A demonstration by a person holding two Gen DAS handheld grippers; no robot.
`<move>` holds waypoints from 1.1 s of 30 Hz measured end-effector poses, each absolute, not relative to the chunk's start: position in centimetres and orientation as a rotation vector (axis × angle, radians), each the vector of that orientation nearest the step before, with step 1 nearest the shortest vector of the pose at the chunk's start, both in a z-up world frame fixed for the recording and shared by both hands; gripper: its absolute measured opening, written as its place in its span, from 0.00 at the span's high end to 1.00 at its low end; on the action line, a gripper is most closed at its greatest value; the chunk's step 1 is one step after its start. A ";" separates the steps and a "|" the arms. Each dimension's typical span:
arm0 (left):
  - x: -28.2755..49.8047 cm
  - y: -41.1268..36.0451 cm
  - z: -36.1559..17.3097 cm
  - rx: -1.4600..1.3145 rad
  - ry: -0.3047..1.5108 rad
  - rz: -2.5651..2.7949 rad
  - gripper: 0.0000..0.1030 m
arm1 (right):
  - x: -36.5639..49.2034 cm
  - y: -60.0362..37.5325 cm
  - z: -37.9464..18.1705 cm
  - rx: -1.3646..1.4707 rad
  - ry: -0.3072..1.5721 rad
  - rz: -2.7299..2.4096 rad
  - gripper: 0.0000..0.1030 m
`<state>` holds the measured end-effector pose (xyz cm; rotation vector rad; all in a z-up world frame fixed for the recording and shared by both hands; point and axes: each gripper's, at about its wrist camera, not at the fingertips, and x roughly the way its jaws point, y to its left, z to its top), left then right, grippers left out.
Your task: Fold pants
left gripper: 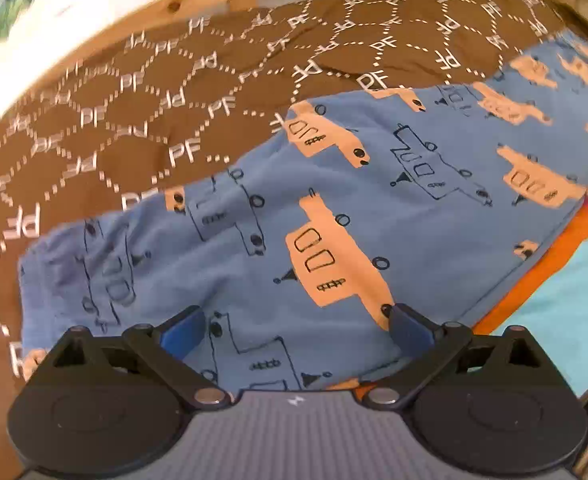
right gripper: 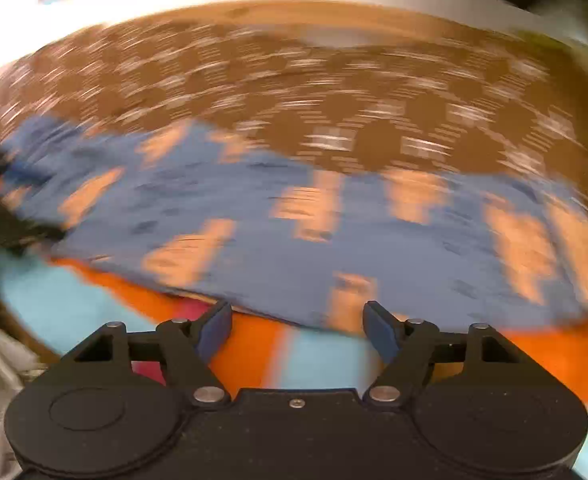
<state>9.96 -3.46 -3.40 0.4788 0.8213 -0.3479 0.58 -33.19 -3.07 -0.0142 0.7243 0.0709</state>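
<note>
Pants laid out flat, folding apparently not begun or only partly done

The blue pants (left gripper: pixel 374 200) lie spread on the brown quilt (left gripper: pixel 174 92) of the bed, their near edge over an orange-and-turquoise cloth (left gripper: pixel 554 280). The left gripper (left gripper: pixel 296 326) hovers above them, fingers wide and empty; the right gripper (right gripper: pixel 297 330), blurred view, is likewise wide, holding nothing.

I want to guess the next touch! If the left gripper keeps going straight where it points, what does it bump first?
Most likely the blue pants. The open left gripper already has that cloth between its fingers, with the brown blanket farther on. Depth is hard to judge.
</note>
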 end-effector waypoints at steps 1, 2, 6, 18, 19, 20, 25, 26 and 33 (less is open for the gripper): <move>10.2 -3.1 -3.1 0.440 0.843 -0.356 0.02 | 0.1 -34.7 -3.0 0.025 0.710 0.027 0.28; 10.4 -2.7 -2.8 0.404 0.848 -0.358 0.02 | -0.6 -36.3 -2.7 0.068 0.688 -0.017 0.28; 10.8 -3.2 -0.6 0.280 0.785 -0.407 0.02 | -2.0 -41.6 -1.4 0.167 0.608 -0.212 0.28; 18.5 -25.3 4.4 0.311 0.543 -0.991 0.05 | -1.2 -48.0 -1.3 0.336 0.600 -0.317 0.50; 19.0 -27.2 4.5 0.326 0.529 -1.013 0.06 | -1.1 -48.3 -1.3 0.349 0.597 -0.322 0.56; 19.6 -29.0 4.4 0.331 0.529 -1.037 0.06 | -1.1 -48.7 -1.3 0.363 0.590 -0.328 0.64; 21.7 -35.0 3.2 0.341 0.609 -1.137 0.18 | -1.7 -48.1 -0.6 0.206 0.495 -0.374 0.91; 21.8 -35.5 2.9 0.343 0.611 -1.155 0.18 | -1.8 -47.4 -0.4 0.127 0.479 -0.372 0.91; 21.7 -38.3 -0.5 0.449 0.686 -1.140 0.22 | -1.3 -49.5 -1.3 0.206 0.577 -0.370 0.78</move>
